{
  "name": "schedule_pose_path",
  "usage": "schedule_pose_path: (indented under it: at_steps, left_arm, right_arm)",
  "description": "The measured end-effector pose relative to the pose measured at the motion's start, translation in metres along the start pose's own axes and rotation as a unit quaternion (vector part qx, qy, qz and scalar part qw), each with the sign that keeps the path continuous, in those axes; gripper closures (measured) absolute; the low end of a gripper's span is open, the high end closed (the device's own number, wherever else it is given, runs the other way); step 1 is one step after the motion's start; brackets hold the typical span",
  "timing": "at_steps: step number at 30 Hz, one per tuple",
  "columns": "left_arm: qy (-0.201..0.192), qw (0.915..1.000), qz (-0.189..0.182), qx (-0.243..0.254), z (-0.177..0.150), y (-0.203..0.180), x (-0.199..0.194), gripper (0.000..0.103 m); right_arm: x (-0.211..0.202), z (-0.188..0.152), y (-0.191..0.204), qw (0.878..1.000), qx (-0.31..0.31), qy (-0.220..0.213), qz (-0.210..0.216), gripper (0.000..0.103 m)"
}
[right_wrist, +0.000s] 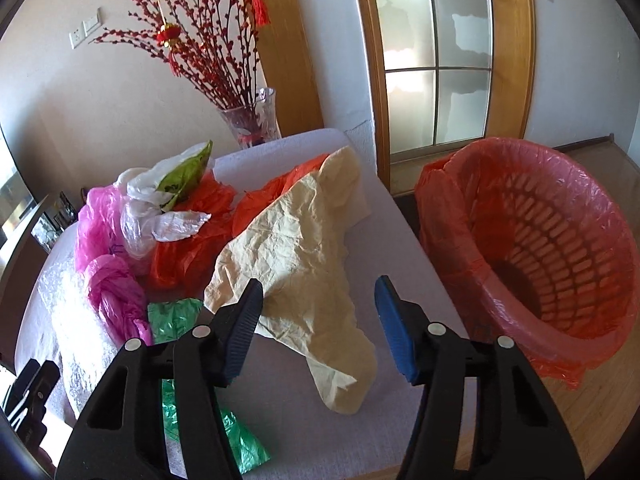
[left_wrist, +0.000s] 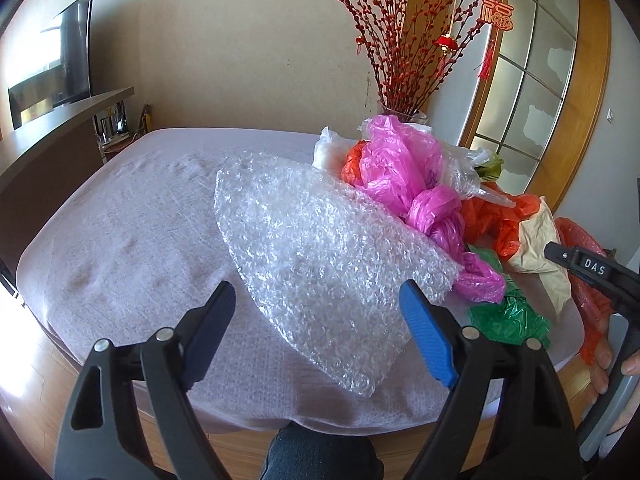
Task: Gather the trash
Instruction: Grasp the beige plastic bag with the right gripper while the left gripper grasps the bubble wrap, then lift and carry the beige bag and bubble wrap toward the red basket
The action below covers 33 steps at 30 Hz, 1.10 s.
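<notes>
The trash, a heap of crumpled plastic bags and wrapping, lies on the right part of the table [left_wrist: 120,216], which is covered in a pale lilac cloth; a large sheet of clear bubble wrap [left_wrist: 320,264] spreads nearest the left hand-held gripper [left_wrist: 320,328], with a bright pink plastic bag [left_wrist: 404,176] touching its far edge; behind and beside the pink bag sit orange plastic bags [right_wrist: 188,240], a white thin bag [right_wrist: 176,224] and a yellow-green wrapper [right_wrist: 184,176]; a crumpled cream paper sheet [right_wrist: 304,264] drapes over the table toward the right hand-held gripper [right_wrist: 320,328], and a shiny green plastic bag [right_wrist: 176,320] lies just beside its left edge. The left hand-held gripper stands open, its blue-padded jaws on either side of the bubble wrap's near end, not pressing it; the right hand-held gripper is also open, narrower, with the cream paper's lower part seen between its jaws and no grip on it. A round red slatted basket lined with a red plastic bag [right_wrist: 532,256] stands on the wooden floor just beside the table's right edge; a glass vase of red budded branches [right_wrist: 252,120] stands at the table's far side.
</notes>
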<state>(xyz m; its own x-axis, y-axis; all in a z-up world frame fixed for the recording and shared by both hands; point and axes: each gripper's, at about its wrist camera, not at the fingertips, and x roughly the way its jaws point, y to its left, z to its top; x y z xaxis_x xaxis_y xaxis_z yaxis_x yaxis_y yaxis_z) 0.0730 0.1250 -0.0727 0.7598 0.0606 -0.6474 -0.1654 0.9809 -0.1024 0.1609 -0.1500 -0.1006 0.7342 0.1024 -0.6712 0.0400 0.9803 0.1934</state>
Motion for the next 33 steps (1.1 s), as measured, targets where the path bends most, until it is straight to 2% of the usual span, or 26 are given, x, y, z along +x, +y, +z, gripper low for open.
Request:
schedule_pose_path:
  at_steps: [2,3,5,9,11,15,18,22,24,26,28,33]
  left_arm:
    - [0.001,1.0,-0.001,0.006,0.001,-0.003,0.003,0.021]
    - [0.001,1.0,-0.001,0.01,0.002,-0.005,0.005,0.021]
    - [0.005,0.9999,-0.003,0.014,0.004,-0.009,0.011,0.021]
    - [0.021,0.9996,-0.003,0.017,0.005,-0.015,0.026,0.021]
    - [0.028,0.9994,-0.001,0.02,0.004,-0.017,0.032,0.027]
    - [0.05,0.9985,0.013,0.021,0.001,-0.018,0.048,0.028]
    - [0.048,0.9984,0.017,0.023,-0.002,-0.018,0.05,0.03]
    - [0.038,0.9984,0.026,0.032,-0.009,-0.02,0.048,0.049]
    - [0.032,0.9987,0.022,0.034,-0.01,-0.019,0.046,0.063]
    - [0.031,0.9989,0.013,0.032,-0.011,-0.018,0.043,0.083]
    - [0.033,0.9992,0.002,0.024,-0.009,-0.014,0.04,0.088]
    - [0.025,0.9994,-0.016,0.02,-0.001,-0.003,0.032,0.091]
  right_arm:
    - [0.006,-0.002,0.002,1.0,-0.013,0.011,0.006,0.084]
    - [0.008,-0.003,0.002,1.0,-0.017,0.017,0.012,0.09]
    - [0.004,-0.006,0.0,1.0,-0.014,0.015,0.02,0.095]
    - [-0.014,-0.007,-0.004,1.0,-0.011,-0.012,0.025,0.097]
    - [-0.023,-0.007,-0.004,0.999,-0.017,-0.024,0.021,0.097]
    - [-0.033,-0.009,-0.003,0.999,-0.031,-0.036,0.024,0.097]
    - [-0.038,-0.011,-0.006,0.999,-0.023,-0.039,0.03,0.097]
    - [-0.041,-0.013,-0.01,0.999,-0.017,-0.038,0.028,0.097]
    - [-0.042,-0.015,-0.012,0.999,-0.016,-0.038,0.028,0.097]
    - [-0.043,-0.016,-0.013,0.999,-0.015,-0.039,0.027,0.097]
    - [-0.045,-0.017,-0.014,0.999,-0.015,-0.041,0.027,0.097]
    - [-0.052,-0.017,-0.014,0.998,-0.018,-0.049,0.028,0.097]
